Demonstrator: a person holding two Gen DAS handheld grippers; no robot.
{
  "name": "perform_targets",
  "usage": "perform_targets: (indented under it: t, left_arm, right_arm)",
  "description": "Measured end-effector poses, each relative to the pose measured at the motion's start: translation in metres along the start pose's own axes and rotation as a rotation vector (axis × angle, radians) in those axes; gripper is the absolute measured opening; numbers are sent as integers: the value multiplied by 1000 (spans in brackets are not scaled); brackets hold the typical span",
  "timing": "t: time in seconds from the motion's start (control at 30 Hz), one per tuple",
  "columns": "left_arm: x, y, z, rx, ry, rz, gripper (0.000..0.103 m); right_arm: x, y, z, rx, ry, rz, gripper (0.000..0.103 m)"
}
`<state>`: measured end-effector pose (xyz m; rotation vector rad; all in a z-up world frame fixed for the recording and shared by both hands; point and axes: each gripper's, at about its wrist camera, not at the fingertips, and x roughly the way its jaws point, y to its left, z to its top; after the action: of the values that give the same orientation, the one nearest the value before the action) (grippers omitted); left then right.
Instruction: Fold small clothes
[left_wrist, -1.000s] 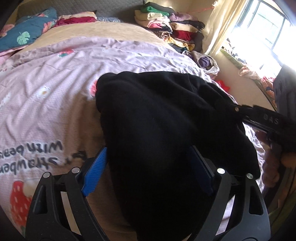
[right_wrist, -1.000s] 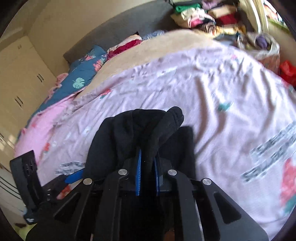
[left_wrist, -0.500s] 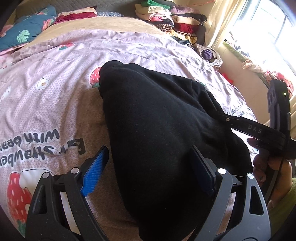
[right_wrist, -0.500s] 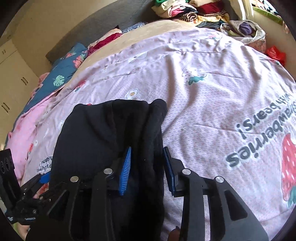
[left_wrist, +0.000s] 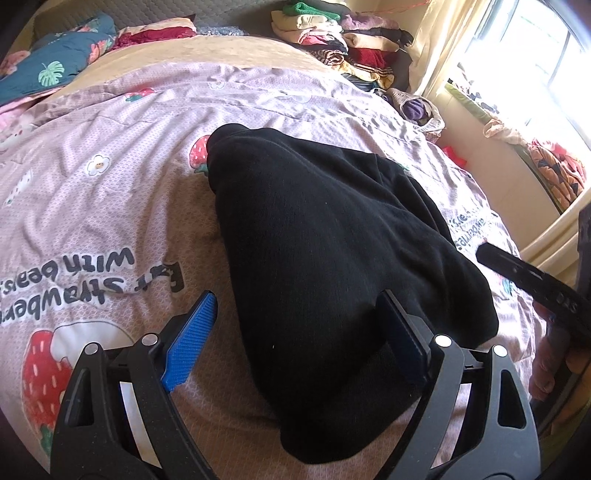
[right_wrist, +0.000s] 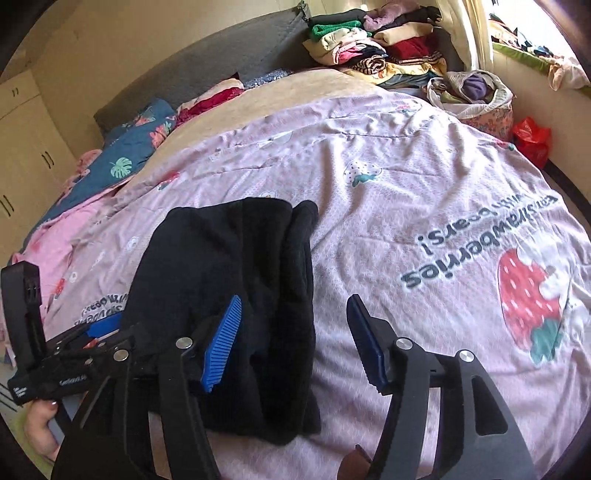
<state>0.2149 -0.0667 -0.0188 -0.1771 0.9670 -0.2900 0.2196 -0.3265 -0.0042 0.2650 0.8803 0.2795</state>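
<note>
A black garment (left_wrist: 325, 240) lies folded on the pink strawberry bedsheet (left_wrist: 110, 184). My left gripper (left_wrist: 295, 339) stands open astride its near end; the left pad is clear of the cloth and the right pad rests beside it. In the right wrist view the same garment (right_wrist: 229, 266) lies at centre left. My right gripper (right_wrist: 293, 345) has its jaws opening, with the garment's right edge lying loose between them and neither pad pressing it. From the right edge of the left wrist view, a finger (left_wrist: 517, 271) of the right gripper reaches in, held by a hand.
Stacked folded clothes (right_wrist: 369, 40) sit at the head of the bed, with a bag of clothes (right_wrist: 472, 92) and a red bag (right_wrist: 532, 136) to the right. A blue floral pillow (left_wrist: 48, 70) lies at the far left. Wardrobes (right_wrist: 22, 147) line the left wall.
My right gripper was shut on a raised fold of the black garment; its jaws have since spread and let go, and it has shifted right. The garment now lies flat. The left gripper stayed open.
</note>
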Motion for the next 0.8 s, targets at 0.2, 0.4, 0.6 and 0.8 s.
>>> perform_targets:
  t: [0.2,0.4,0.6,0.8]
  left_arm:
    - [-2,11,-10,-73,28,-56,80]
    - [0,16,-18,-120,48,-131,68]
    - [-5,11,-18,-98,61,-132,51]
    - [-9,5,-22,-60,56,-111,51]
  right_arm:
    - [4,-7,-20,92,59,84,73]
    - [13,-11,-27,153,81,115,36]
    - [-7,15,-23,31,14,87,13]
    - [9,6,-36,14,56,5,16]
